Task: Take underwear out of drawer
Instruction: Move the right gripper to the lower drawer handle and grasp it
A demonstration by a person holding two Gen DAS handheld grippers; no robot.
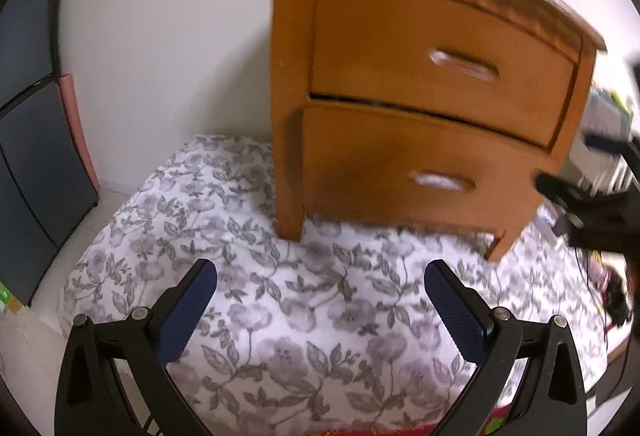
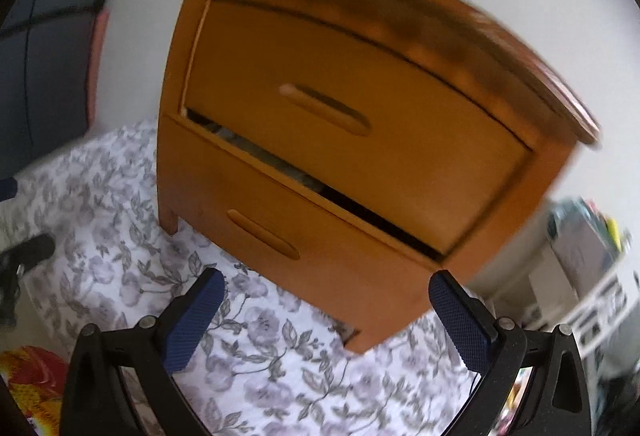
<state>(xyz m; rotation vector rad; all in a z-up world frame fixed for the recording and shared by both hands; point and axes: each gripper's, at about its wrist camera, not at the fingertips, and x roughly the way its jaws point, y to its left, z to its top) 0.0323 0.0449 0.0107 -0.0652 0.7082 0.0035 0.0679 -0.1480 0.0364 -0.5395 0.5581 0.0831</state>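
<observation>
Hovering both tools spread and empty, left tool (image 1: 320, 300) and right tool (image 2: 326, 310), before the nightstand (image 2: 360, 164) on the floral bedspread (image 1: 304, 316). We see its lower drawer (image 2: 288, 232) cracked open; underwear not discernible inside.

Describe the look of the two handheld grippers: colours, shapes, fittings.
Both look alike. The left gripper has two black angular plastic arms with triangular cut-outs and round silver bolt heads at the joints; each finger ends in a dark blue pad with a fine dotted texture. The right gripper has the same black frame, silver bolts and textured blue pads. No sleeve or hand shows.
</observation>
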